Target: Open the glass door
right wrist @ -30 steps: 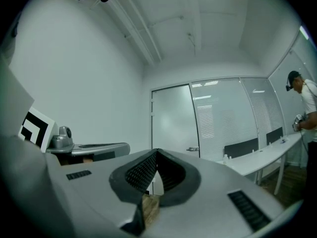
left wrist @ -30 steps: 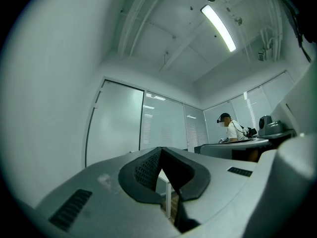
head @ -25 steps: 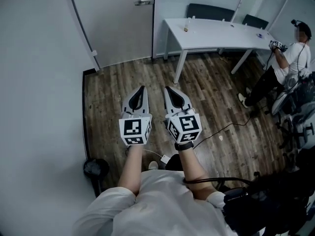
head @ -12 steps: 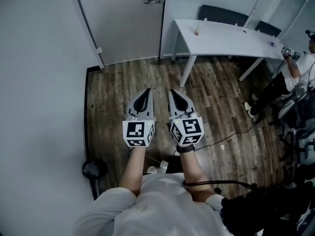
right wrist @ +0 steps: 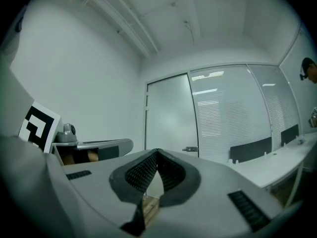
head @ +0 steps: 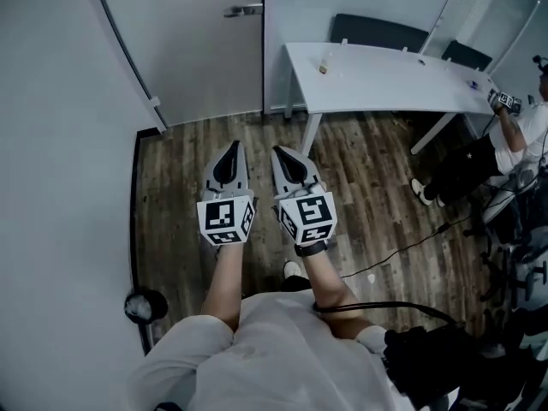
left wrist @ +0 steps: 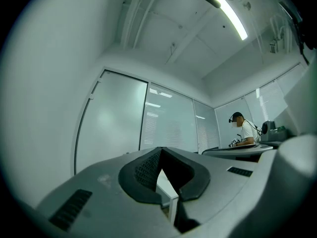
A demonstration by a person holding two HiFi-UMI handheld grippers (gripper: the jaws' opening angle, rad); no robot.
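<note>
Head view: the left gripper (head: 231, 148) and right gripper (head: 279, 154), jaws pressed together and empty, pointed side by side over the wood floor (head: 368, 187) toward the closed glass door (head: 193, 58) at twelve o'clock, well apart from its handle (head: 243, 10).

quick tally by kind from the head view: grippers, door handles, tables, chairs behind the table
grippers: 2 (left gripper, right gripper)
door handle: 1
table: 1
chairs: 2
total: 6
</note>
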